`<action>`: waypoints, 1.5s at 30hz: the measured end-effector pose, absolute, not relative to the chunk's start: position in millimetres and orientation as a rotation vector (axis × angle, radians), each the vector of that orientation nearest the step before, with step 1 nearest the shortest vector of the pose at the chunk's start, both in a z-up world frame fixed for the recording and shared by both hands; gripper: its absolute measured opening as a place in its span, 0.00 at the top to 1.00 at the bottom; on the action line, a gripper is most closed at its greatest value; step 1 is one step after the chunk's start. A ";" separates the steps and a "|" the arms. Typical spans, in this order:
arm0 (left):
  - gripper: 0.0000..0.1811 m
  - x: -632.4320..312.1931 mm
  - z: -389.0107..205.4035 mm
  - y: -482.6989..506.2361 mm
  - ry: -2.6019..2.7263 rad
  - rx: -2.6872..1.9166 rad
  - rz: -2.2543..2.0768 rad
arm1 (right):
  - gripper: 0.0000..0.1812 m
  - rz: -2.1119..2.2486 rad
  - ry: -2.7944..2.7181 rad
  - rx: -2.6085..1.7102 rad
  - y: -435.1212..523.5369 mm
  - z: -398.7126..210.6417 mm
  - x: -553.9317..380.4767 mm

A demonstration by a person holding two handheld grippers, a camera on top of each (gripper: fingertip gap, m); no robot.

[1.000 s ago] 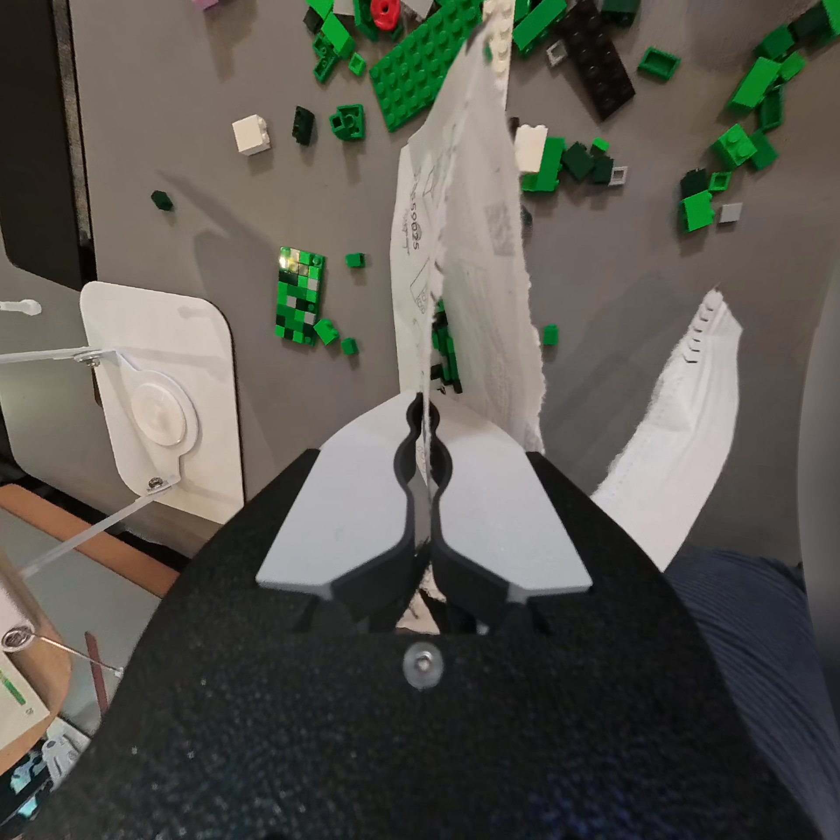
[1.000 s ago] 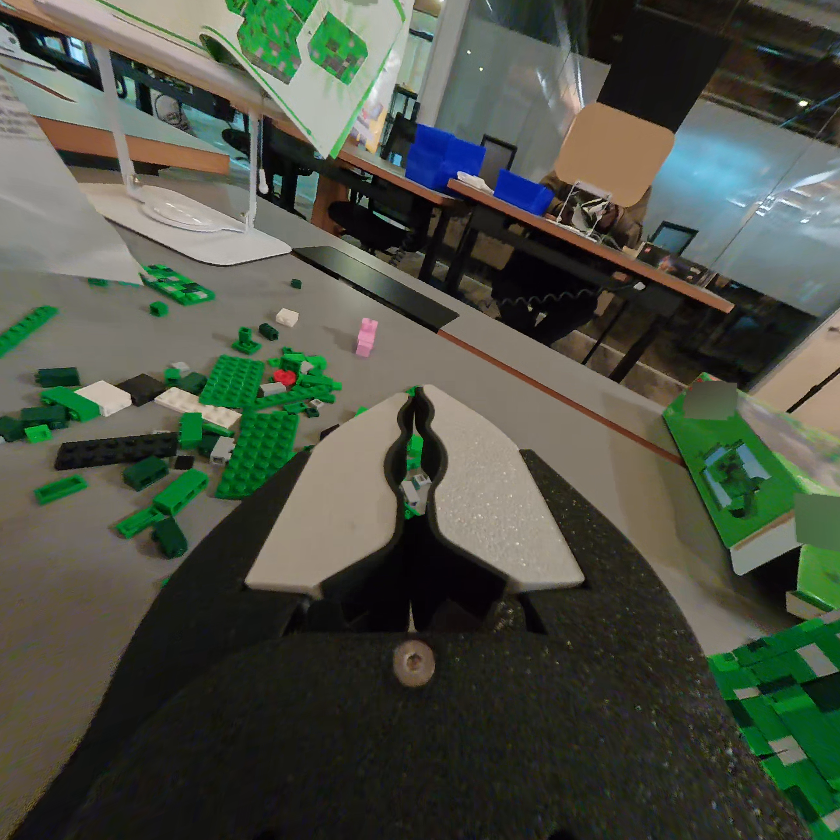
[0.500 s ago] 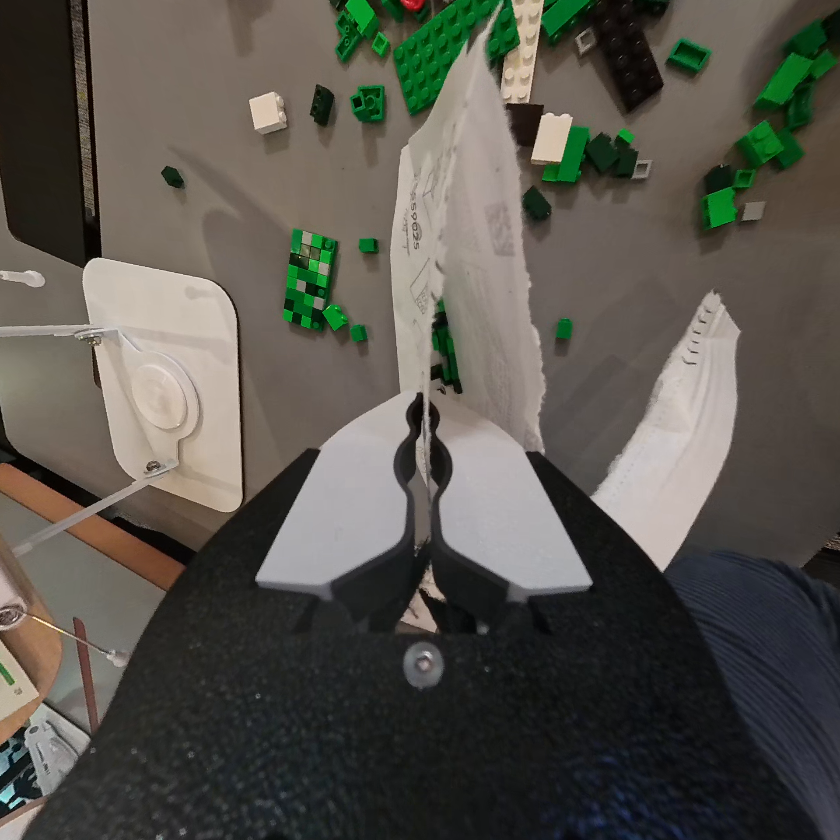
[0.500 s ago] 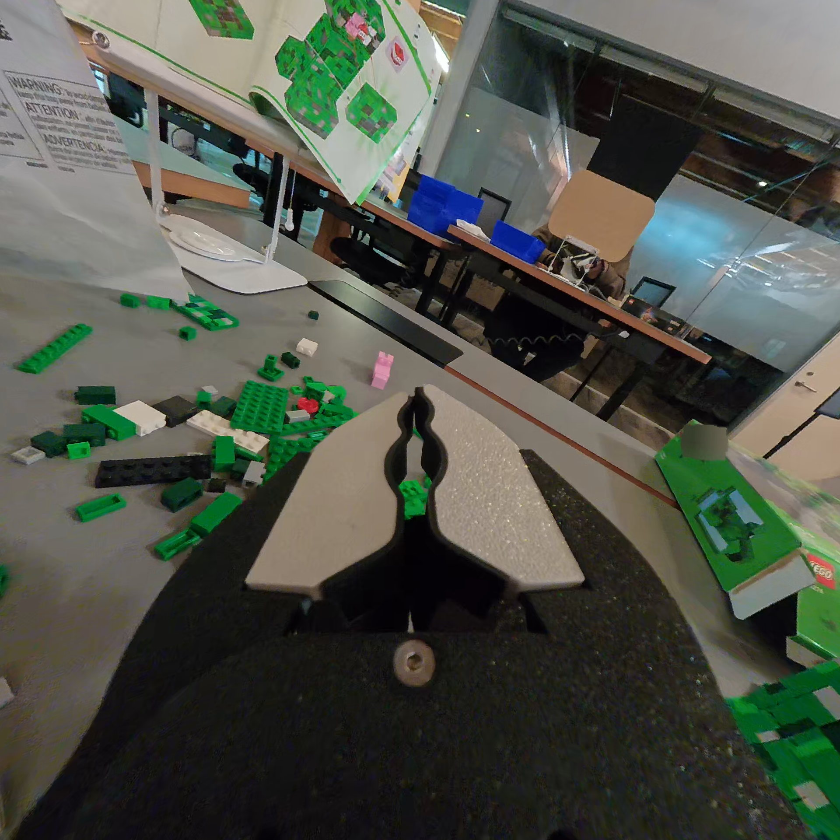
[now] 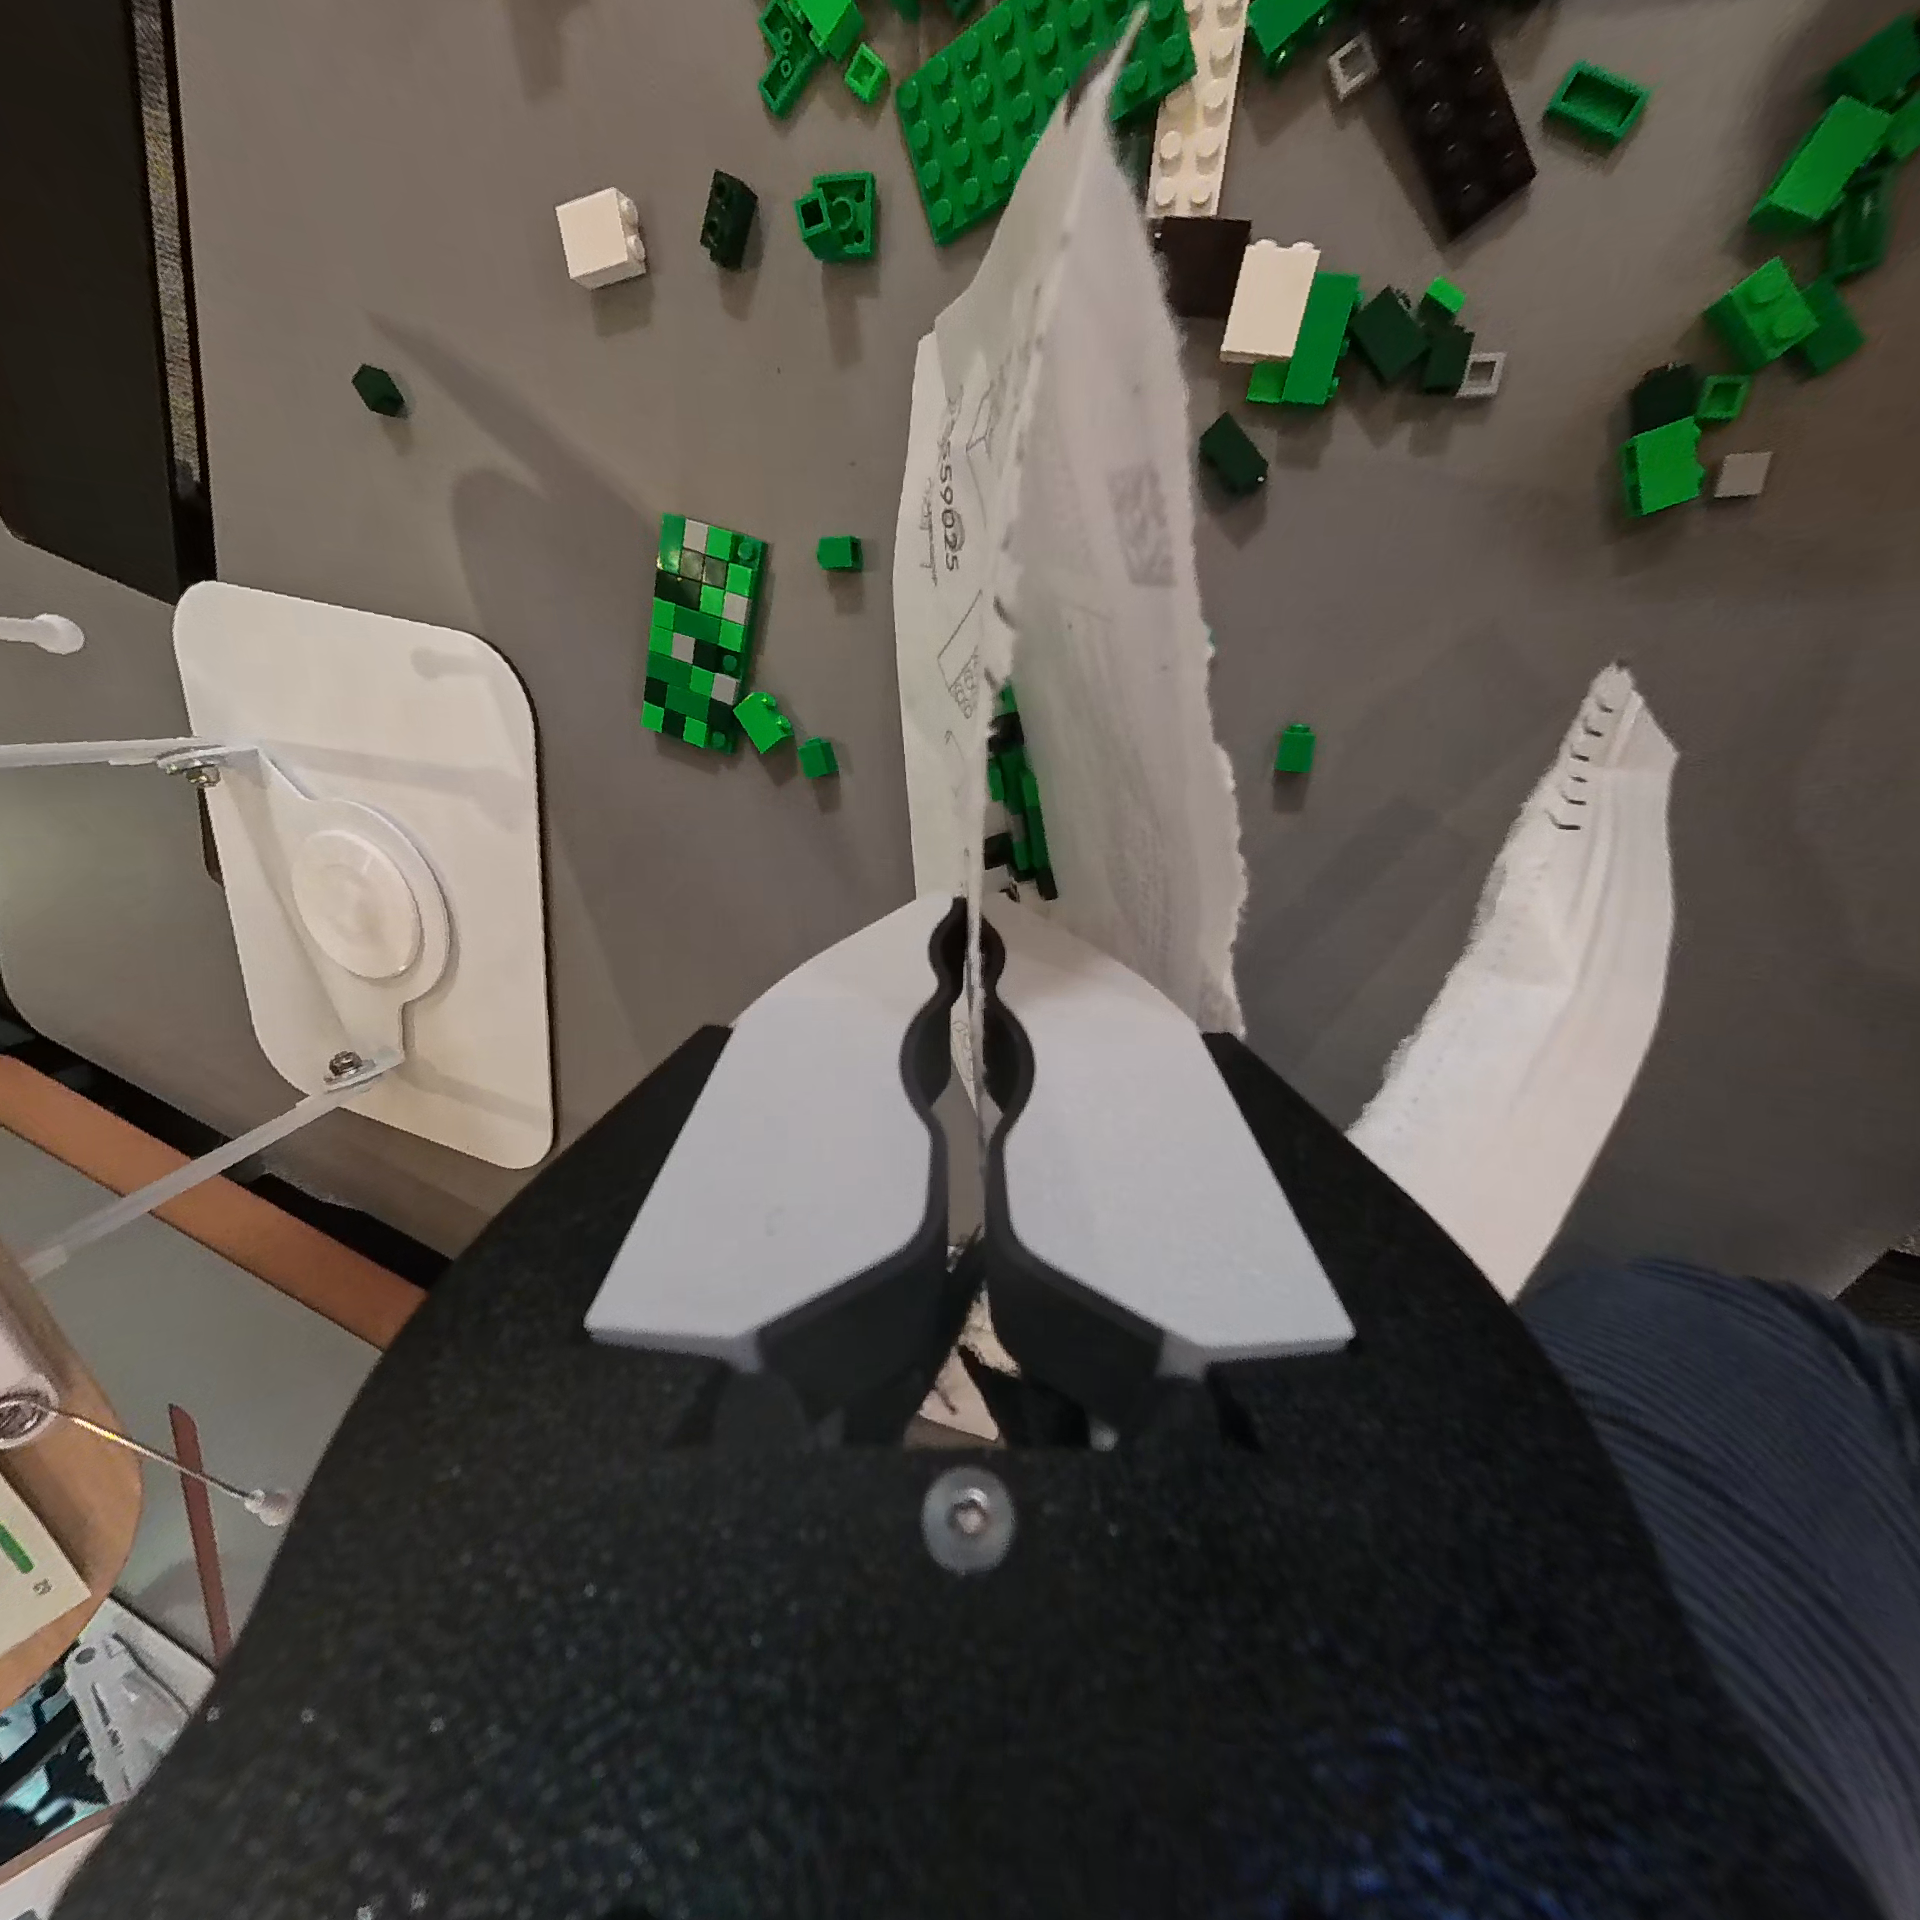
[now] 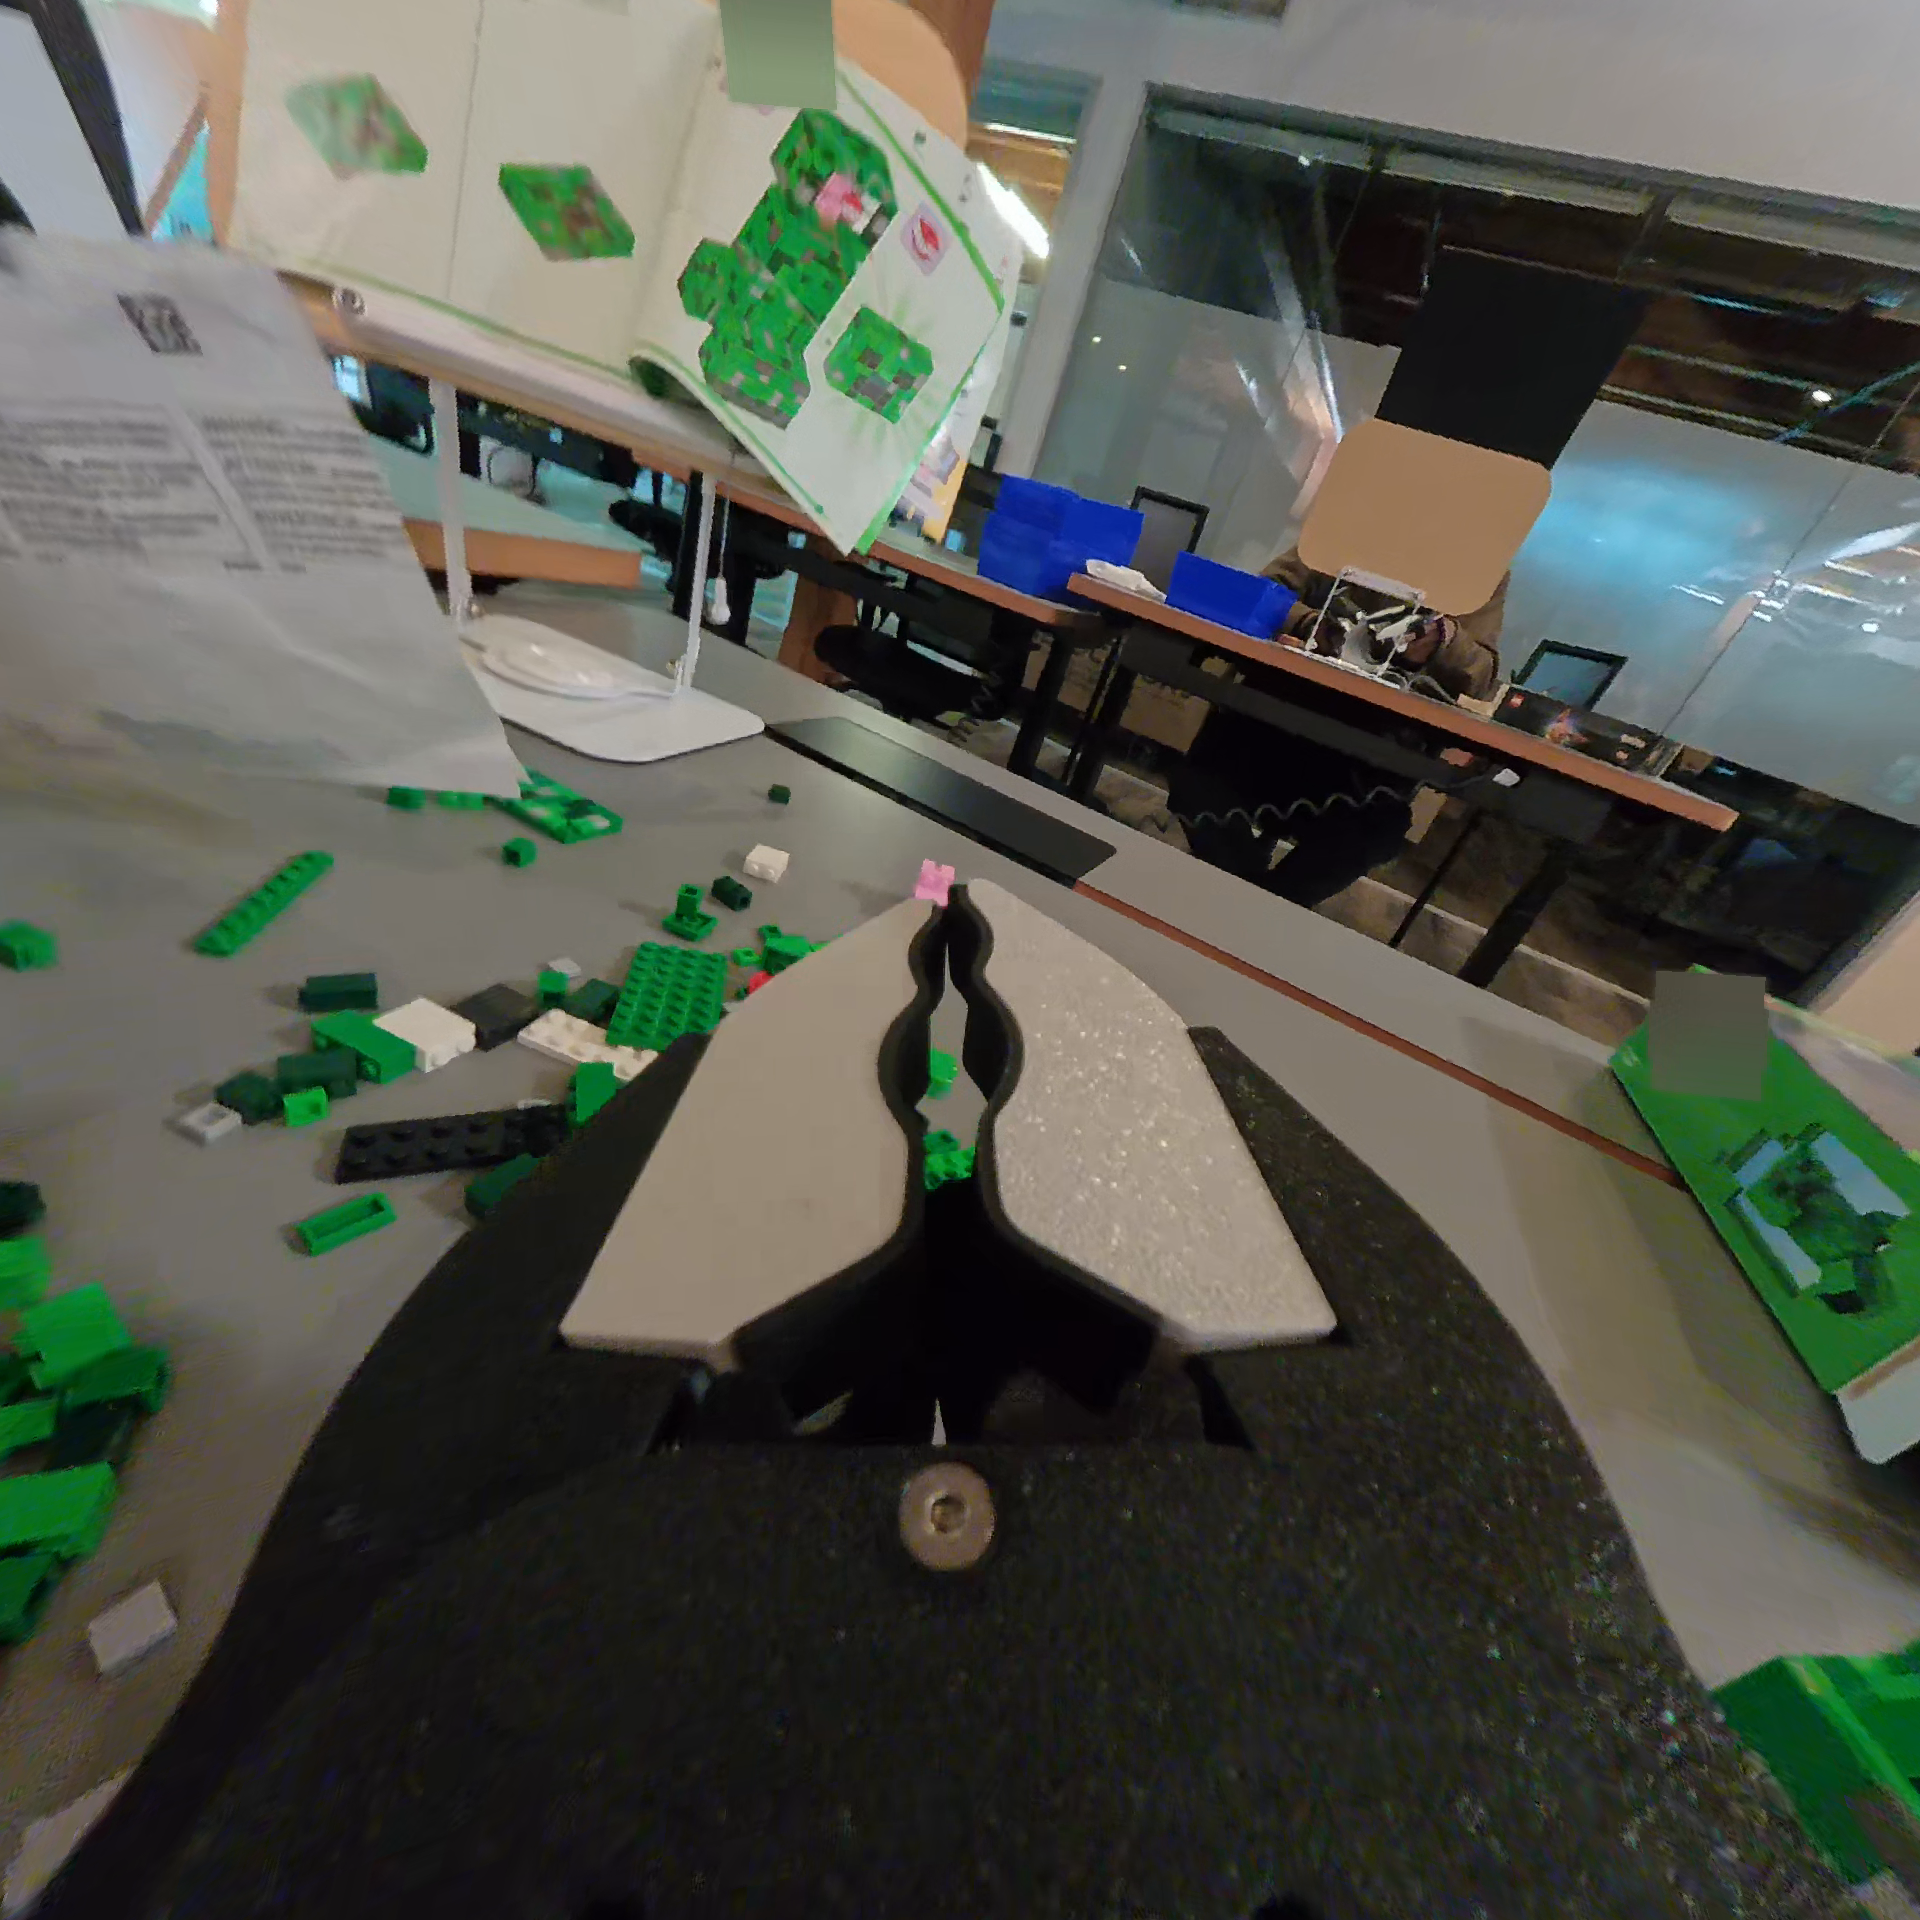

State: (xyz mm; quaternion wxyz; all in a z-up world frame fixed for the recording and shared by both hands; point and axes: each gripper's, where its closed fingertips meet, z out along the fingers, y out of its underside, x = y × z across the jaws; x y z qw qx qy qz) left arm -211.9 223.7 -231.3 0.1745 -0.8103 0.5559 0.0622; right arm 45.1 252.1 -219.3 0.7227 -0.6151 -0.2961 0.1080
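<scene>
Item 1, left gripper [image 5: 971, 920]: I read its two fingers as pressed together on a torn white paper bag [image 5: 1081, 582], gripped edge-on. The bag runs straight ahead from the fingertips, long axis in line with the fingers, its far tip pointing away over the grey table [image 5: 520, 416]. It blocks my sight of the bricks directly ahead; a few dark and green ones show just past the fingertips, partly behind the sheet.

Item 2, surroundings of the left gripper: ahead and left, a green patterned plate [image 5: 707, 634] lying flat; farther left, the white stand base [image 5: 374, 883]; far ahead, a large green plate [image 5: 1018, 114], a black plate [image 5: 1455, 125] and scattered green bricks. To the right, a second white paper strip [image 5: 1538, 956] curls up beside the gripper body; a dark ribbed sleeve [image 5: 1714, 1455] lies near right.

Item 3, right gripper [image 6: 951, 914]: fingertips nearly touching, a narrow wavy slit between the fingers, nothing held. It sits above the table, well apart from the bricks. A pink brick [image 6: 932, 881] lies just past the tips. Ahead left, a green studded plate [image 6: 665, 992], a black long plate [image 6: 447, 1138] and a white brick [image 6: 766, 860]. Upper left, the held bag shows as a printed sheet. Above, an open instruction booklet [image 6: 623, 249] on its stand. To the right, a green box [image 6: 1787, 1216].
</scene>
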 end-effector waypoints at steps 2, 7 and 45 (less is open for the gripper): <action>1.00 -212.5 -230.2 223.4 1.569 -2.295 0.177 | 1.00 0.258 -0.620 -1.368 254.4 -218.9 49.0; 1.00 -215.5 -229.5 224.3 1.554 -2.300 0.176 | 1.00 0.289 -0.594 -1.369 254.6 -217.0 52.8; 1.00 -184.3 -173.9 225.1 1.633 -1.778 0.439 | 1.00 0.163 -0.576 -1.516 266.9 -232.1 74.4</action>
